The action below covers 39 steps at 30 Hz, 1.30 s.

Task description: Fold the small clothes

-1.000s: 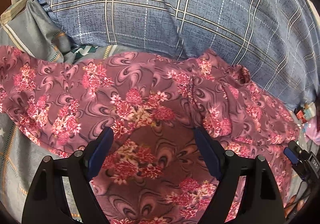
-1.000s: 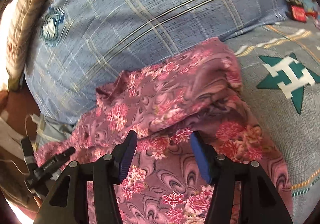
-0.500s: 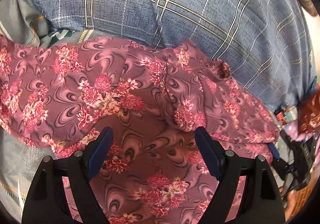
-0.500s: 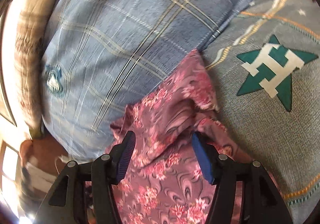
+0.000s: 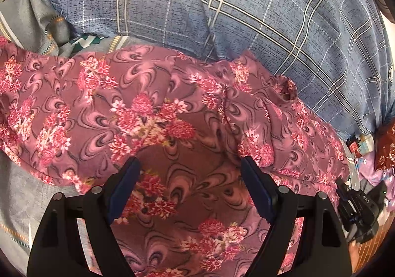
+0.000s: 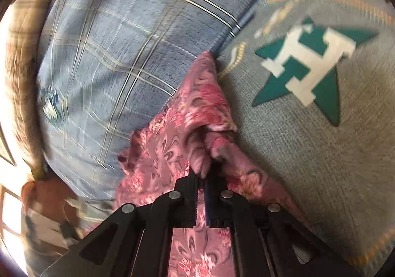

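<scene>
A mauve garment with pink flowers [image 5: 158, 114] lies spread and rumpled on a grey bedsheet, its far edge against a blue plaid pillow. My left gripper [image 5: 190, 178] is open, its blue pads just above the cloth, empty. My right gripper [image 6: 201, 178] is shut on a bunched fold of the same floral garment [image 6: 192, 128] near its edge beside the pillow. In the left wrist view the right gripper [image 5: 358, 205] shows at the far right, at the garment's right end.
The blue plaid pillow [image 5: 222, 5] [image 6: 118, 42] fills the back. The grey bedsheet [image 6: 321, 153] carries a green star with a white H [image 6: 306, 64]. Small packets and cloth [image 5: 363, 146] lie at the right edge.
My right gripper has turned, moved to the garment's edge and closed on a fold of it. My left gripper stays open over the cloth, shifted only slightly.
</scene>
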Available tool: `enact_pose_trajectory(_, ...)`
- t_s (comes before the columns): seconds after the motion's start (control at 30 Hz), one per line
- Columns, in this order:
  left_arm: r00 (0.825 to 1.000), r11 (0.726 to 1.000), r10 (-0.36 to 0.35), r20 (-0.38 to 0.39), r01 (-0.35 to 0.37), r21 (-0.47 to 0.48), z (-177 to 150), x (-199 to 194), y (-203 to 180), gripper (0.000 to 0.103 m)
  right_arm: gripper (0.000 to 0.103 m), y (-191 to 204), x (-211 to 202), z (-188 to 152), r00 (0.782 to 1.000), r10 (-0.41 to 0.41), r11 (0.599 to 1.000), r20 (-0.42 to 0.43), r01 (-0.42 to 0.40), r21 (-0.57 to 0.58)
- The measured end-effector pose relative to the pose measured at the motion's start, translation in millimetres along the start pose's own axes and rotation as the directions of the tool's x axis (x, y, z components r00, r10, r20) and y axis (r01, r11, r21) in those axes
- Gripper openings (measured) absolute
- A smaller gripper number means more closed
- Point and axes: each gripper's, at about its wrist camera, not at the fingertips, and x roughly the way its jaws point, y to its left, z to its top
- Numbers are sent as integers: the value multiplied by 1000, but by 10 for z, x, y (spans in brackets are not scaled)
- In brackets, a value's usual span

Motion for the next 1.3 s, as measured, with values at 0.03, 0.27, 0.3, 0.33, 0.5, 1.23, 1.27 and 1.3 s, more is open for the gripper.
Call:
enact_pose_trajectory(0.03,1000,1000,5,7,-5,-6,12,-25,33,84,12,85,-44,-31,1000,-11,1000,8,11,-29)
enact_pose_trajectory(0.27,1000,991,-17,18,19,-129,83,-101,357,84,44,985,225,-477,972,155,961,-180,-190,-200)
enact_pose_trajectory(0.3,1000,991,-20,13,22,-134,77,-103,372,84,44,1074,337,-538,960,177,956,-217,-220,-195)
enact_pose_trajectory(0.33,1000,990,-22,8,23,-137,81,-98,389,84,44,1172,504,-627,942,206,951,-266,-257,-173)
enact_pose_trajectory(0.5,999,987,-30,20,33,-159,117,-119,449,84,44,1398,1146,-936,888,276,949,-367,-313,-43)
enact_pose_trajectory(1.23,999,974,-16,28,22,-225,136,-107,658,84,3,1613,1810,-1522,816,280,958,-506,-274,88)
enact_pose_trajectory(1.27,999,976,-13,30,19,-218,135,-107,642,84,9,1615,1785,-1533,816,280,957,-506,-278,81)
enact_pose_trajectory(1.3,999,977,-10,32,16,-213,136,-109,624,84,11,1635,1700,-1534,813,282,954,-510,-295,57)
